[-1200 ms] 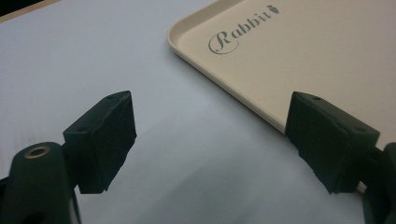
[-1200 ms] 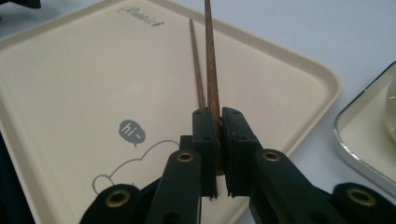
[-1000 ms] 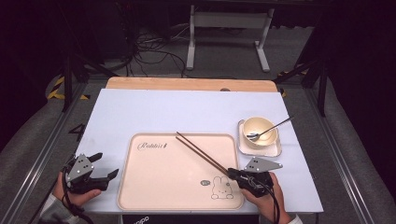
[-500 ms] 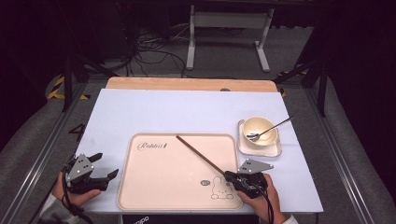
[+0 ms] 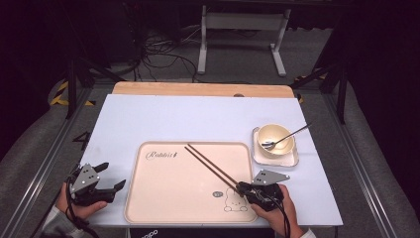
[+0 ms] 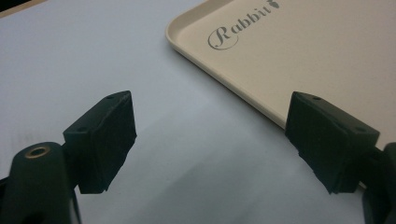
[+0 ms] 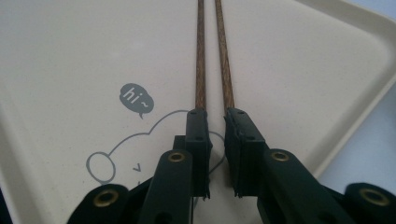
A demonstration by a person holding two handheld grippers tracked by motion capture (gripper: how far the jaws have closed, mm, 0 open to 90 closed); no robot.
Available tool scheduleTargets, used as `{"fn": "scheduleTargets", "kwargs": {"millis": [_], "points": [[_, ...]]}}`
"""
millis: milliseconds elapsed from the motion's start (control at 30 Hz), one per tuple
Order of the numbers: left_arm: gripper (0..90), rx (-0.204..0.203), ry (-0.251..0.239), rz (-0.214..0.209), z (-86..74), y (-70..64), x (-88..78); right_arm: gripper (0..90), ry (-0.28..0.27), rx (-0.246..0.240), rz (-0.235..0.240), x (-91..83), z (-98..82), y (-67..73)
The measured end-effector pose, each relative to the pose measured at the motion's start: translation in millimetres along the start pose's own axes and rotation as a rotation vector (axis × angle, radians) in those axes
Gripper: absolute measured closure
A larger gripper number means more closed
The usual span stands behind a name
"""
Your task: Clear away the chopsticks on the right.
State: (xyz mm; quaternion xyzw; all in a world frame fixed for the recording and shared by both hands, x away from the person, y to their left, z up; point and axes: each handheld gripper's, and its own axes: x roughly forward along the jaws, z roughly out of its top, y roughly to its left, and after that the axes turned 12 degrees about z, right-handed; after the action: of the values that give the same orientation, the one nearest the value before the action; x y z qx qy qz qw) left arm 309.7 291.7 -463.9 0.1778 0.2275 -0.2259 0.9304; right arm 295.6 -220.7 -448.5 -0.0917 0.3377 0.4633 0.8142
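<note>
Two brown chopsticks [image 5: 210,166] lie side by side on a beige tray [image 5: 148,198] and run diagonally toward its near right corner. My right gripper [image 5: 241,188] rests low on the tray at their near ends. In the right gripper view the chopsticks [image 7: 201,56] reach the tips of the gripper [image 7: 215,114]; its jaws have just been opening and stand a narrow gap apart, with bare tray [image 7: 70,70] showing between the pads. My left gripper [image 5: 113,175] sits open on the white table left of the tray. Its jaws [image 6: 210,126] are wide with nothing between them, beside the tray [image 6: 327,56].
A cream bowl [image 5: 275,139] with a metal spoon [image 5: 289,134] in it stands on a white square dish [image 5: 292,159] right of the tray. The white table surface [image 5: 198,119] stretches beyond the tray to a wooden strip [image 5: 198,89] at the far edge.
The chopsticks were pressed together into one line half a second ago and now lie slightly apart again. The right gripper has shifted a little to the left along them. The left gripper has stayed put.
</note>
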Motion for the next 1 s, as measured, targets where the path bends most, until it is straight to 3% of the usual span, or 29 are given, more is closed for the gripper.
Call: {"fn": "scheduleTargets", "kwargs": {"millis": [400,533,733,1000], "points": [[17.4,-0.005,-0.008,-0.007,0.4,0.4,-0.2,79.7,-0.029,-0.016,0.012,-2.4,1.9,-1.4],[17.4,-0.002,-0.014,-0.013,1.1,0.0,0.2,80.3,-0.050,-0.041,-0.003,-5.8,3.5,-2.1],[17.4,0.002,-0.018,-0.019,2.5,-0.3,2.6,84.2,-0.045,-0.054,-0.005,-9.4,3.6,-4.6],[17.4,0.008,-0.016,-0.028,3.9,-2.6,3.9,83.0,-0.091,-0.039,-0.002,-18.9,7.4,-10.1]]}}
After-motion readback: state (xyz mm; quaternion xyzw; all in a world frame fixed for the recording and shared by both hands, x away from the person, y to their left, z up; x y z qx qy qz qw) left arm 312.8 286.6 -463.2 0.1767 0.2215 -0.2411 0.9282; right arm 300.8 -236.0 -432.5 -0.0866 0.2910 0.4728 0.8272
